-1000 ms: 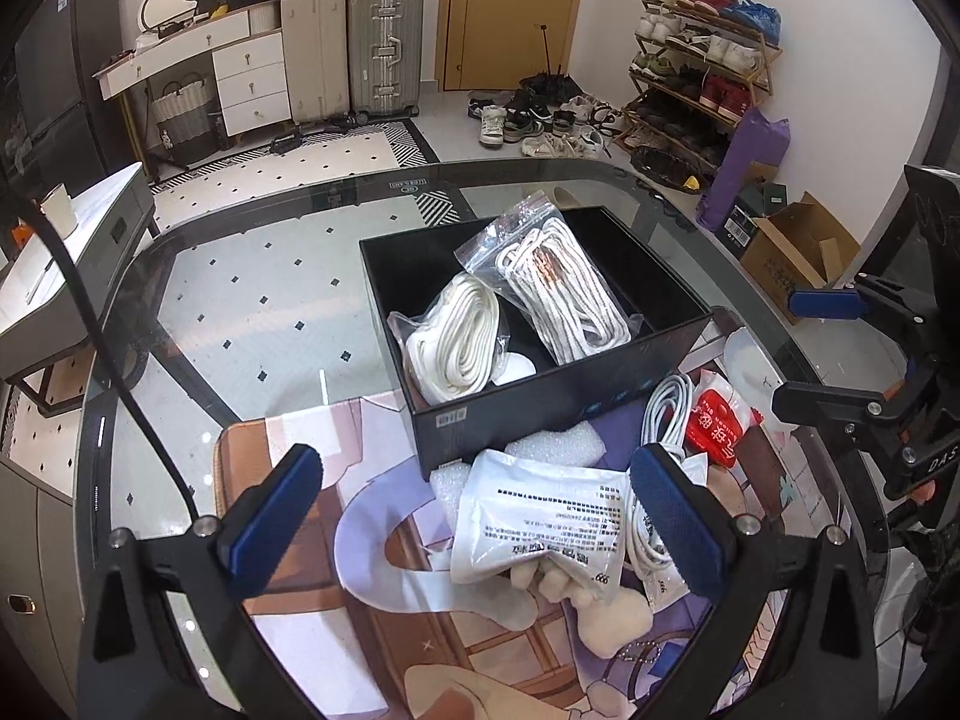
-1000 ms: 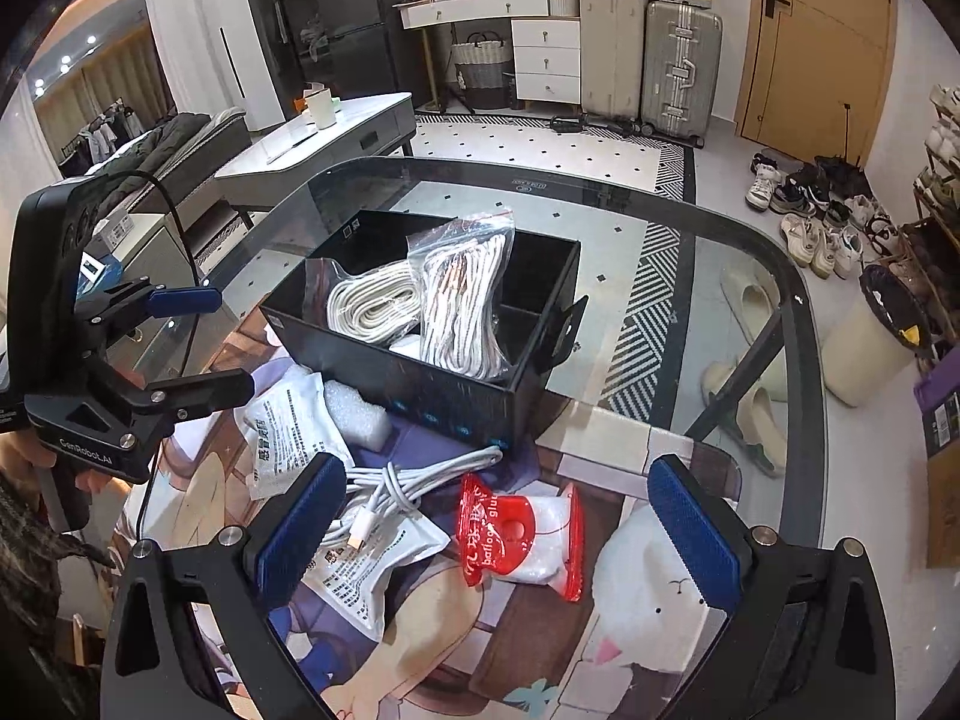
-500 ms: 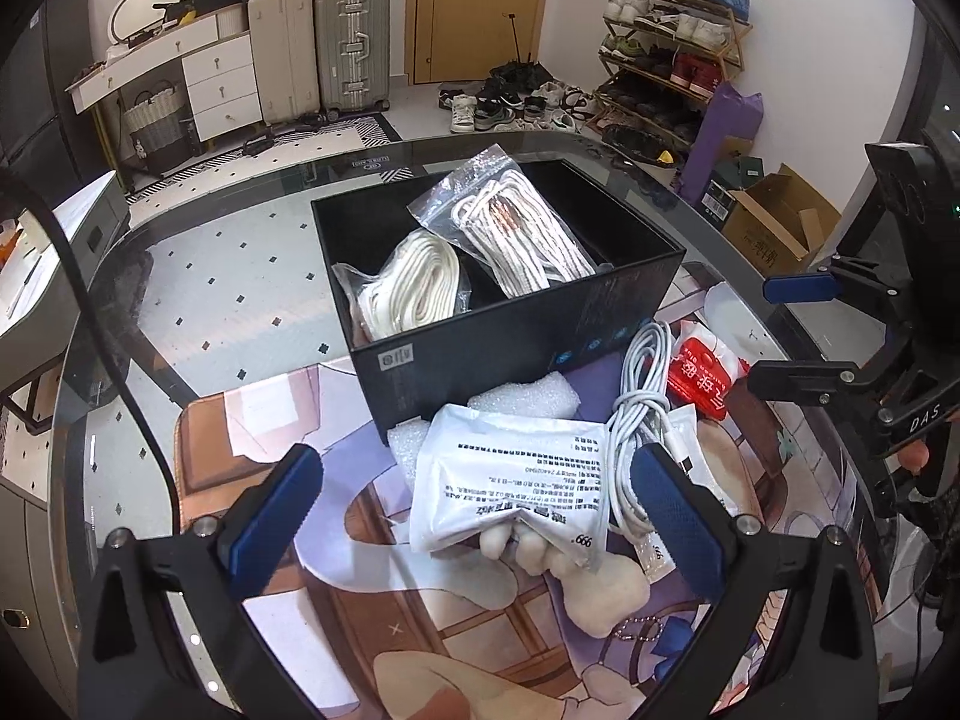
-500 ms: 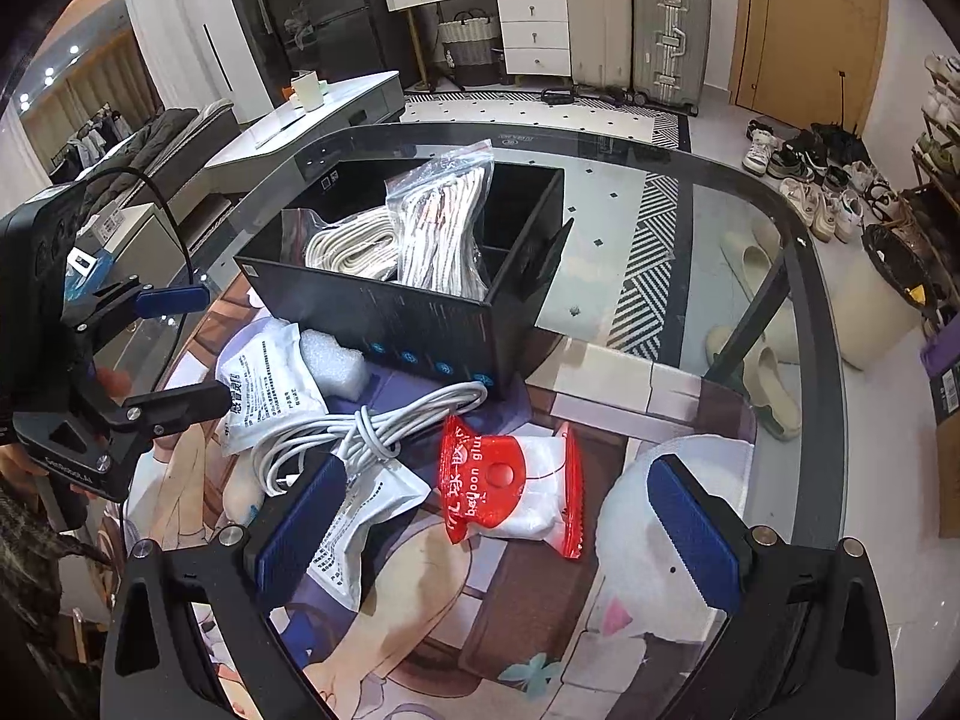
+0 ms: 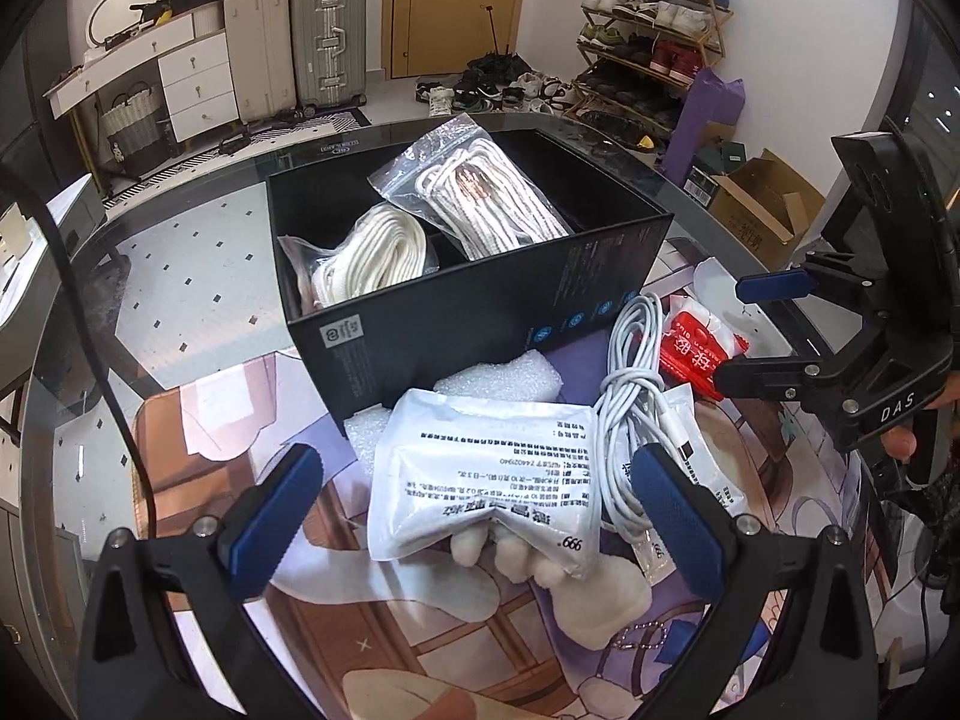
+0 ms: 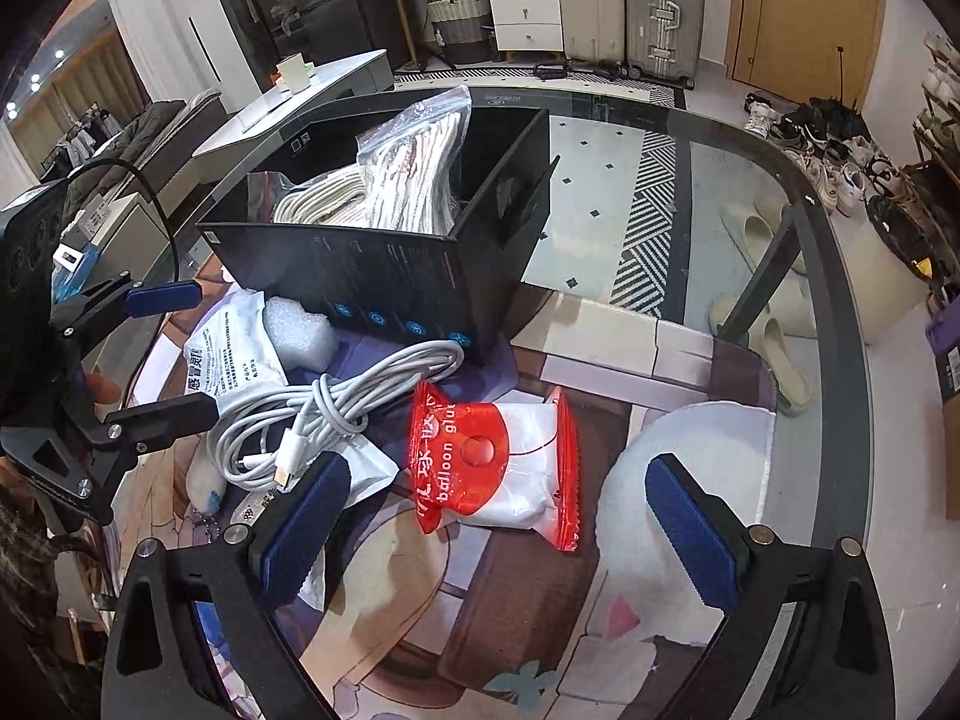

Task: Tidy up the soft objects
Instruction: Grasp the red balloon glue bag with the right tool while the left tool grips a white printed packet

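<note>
Two tools hang spread and empty, the left tool (image 5: pixel 474 498) over the white pouch (image 5: pixel 486 474) on the desk (image 6: pixel 606 192) before the black box (image 5: pixel 480 300), the right tool (image 6: pixel 498 510) over the red balloon-glue pack (image 6: pixel 498 456). The slick pouch overlaps the white cable (image 5: pixel 630 384), so a shallow pinch could likely slip off or drag the cable along

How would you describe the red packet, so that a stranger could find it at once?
Find the black box on the glass table. In front of it, right of the coiled white cable, lies the red packet. It alone is red, printed "balloon glue".
</note>
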Available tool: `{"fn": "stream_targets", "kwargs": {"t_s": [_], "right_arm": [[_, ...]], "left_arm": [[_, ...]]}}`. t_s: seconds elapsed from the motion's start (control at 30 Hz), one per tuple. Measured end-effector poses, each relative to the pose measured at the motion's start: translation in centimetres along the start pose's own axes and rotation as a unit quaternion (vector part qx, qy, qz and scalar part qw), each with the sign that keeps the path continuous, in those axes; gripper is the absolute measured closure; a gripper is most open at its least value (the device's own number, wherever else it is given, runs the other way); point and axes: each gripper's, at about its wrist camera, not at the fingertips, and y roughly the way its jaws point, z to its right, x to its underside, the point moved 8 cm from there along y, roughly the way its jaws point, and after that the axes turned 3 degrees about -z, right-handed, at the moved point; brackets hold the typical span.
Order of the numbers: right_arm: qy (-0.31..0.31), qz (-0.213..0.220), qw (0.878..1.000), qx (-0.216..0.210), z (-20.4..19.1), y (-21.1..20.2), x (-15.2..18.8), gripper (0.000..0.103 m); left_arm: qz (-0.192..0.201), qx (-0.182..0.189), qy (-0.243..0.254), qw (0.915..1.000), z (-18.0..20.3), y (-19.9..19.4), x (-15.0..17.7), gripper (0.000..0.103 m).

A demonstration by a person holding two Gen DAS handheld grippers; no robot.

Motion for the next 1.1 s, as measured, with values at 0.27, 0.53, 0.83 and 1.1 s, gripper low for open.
{"fn": "stream_targets", "kwargs": {"t_s": [0.27, 0.53, 0.83, 1.1], "right_arm": [[0.004, -0.011, 1.0, 0.001, 0.4, 1.1, 0.1, 0.007], [0.009, -0.025, 1.0, 0.001, 0.6, 2.5, 0.2, 0.016], [0.016, -0.026, 1.0, -0.003, 1.2, 2.4, -0.2, 0.033], [0.037, -0.025, 0.999, -0.013, 2.0, 2.4, -0.3, 0.04]], "left_arm": [[-0.001, 0.0, 0.004, 1.0, -0.3, 0.5, 0.2, 0.007], [-0.007, 0.005, 0.003, 1.0, -0.7, 1.1, 0.6, 0.021], [-0.009, 0.017, -0.004, 0.9998, -1.1, 0.6, 1.0, 0.026], [-0.009, 0.019, -0.006, 0.9998, -1.0, 0.1, 1.2, 0.031]]}}
